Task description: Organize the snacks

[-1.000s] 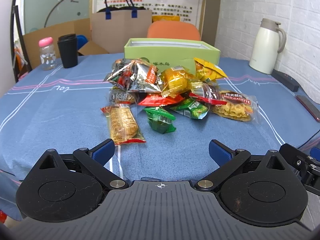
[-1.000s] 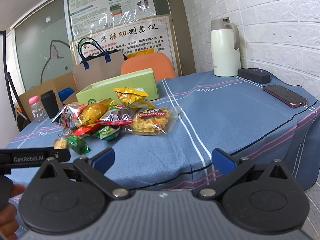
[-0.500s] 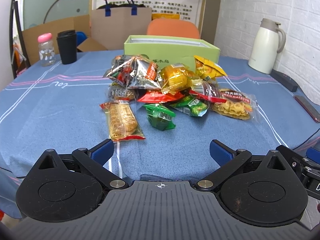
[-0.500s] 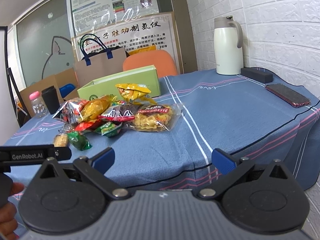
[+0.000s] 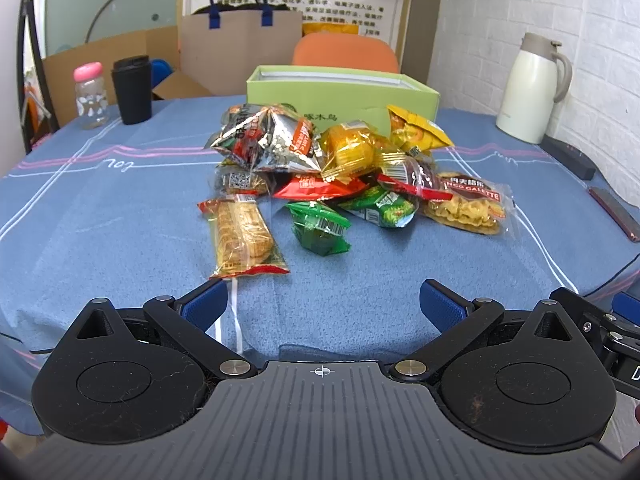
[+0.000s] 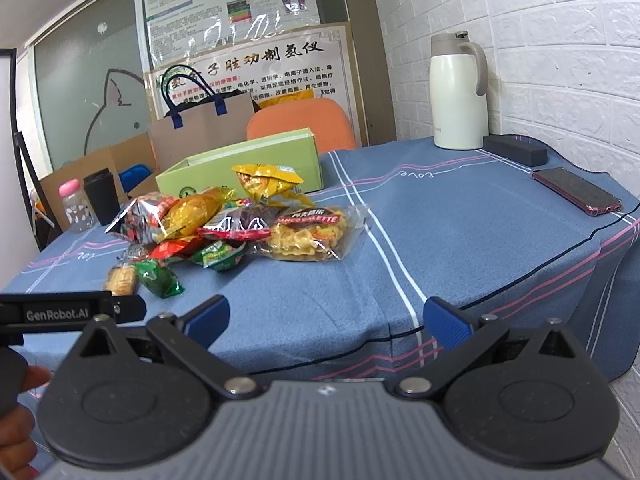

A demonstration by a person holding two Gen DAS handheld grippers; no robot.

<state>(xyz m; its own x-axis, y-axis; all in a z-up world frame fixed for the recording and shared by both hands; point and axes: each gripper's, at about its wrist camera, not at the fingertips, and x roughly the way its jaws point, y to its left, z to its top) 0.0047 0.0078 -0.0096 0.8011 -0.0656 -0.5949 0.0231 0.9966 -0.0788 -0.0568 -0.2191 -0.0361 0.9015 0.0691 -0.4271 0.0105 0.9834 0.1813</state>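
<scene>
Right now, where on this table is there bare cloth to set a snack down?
Two patches: between the snack pile and the black cup, and between the pile and the phone. It is crowded from the pile to the green box.

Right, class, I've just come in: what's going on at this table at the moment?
A person holds a gripper in each hand at the near edge of a blue-clothed table. Both the left gripper and right gripper have jaws open and hold nothing. A pile of snack packets lies untouched in front of an open green box, so sorting hasn't started.
</scene>
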